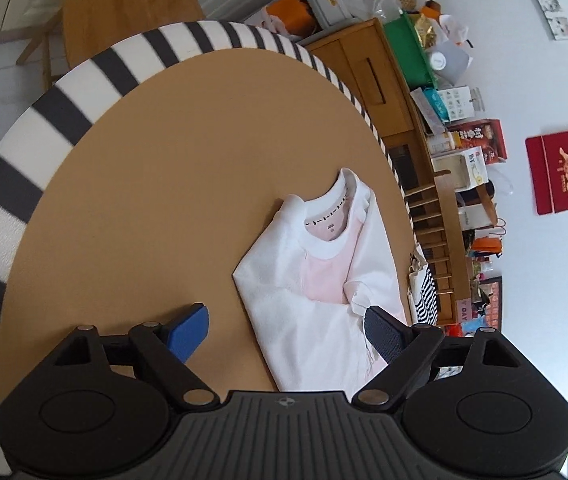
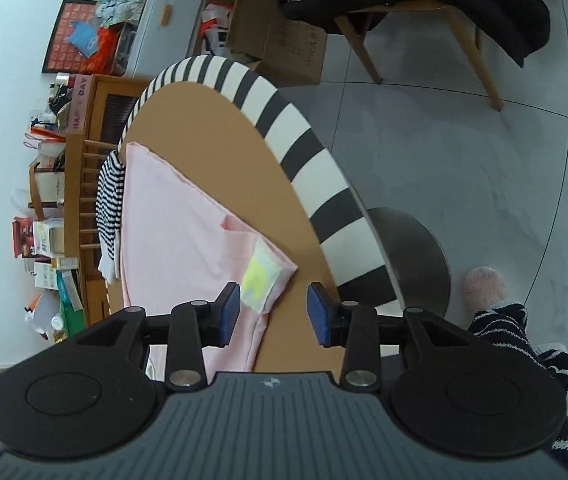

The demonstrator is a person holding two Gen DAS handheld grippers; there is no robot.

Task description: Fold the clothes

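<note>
A white and pale pink shirt (image 1: 316, 280) lies on the round tan table (image 1: 156, 168), collar toward the far edge, both sleeves folded in over the chest. My left gripper (image 1: 284, 332) is open above the shirt's lower half, its right pad over a sleeve cuff and its left pad over bare table. In the right wrist view the shirt's pink lower part (image 2: 172, 216) lies flat with a yellow-green patch (image 2: 259, 280) at a folded corner. My right gripper (image 2: 274, 312) is open and empty just above that corner.
The table has a black-and-white striped rim (image 1: 96, 80). A striped garment (image 2: 110, 200) hangs over a wooden rack (image 2: 84, 184) beside the table. A cluttered wooden sideboard (image 1: 368, 76) stands behind. Wooden chairs (image 2: 416, 28) and a slippered foot (image 2: 484, 288) are on the tiled floor.
</note>
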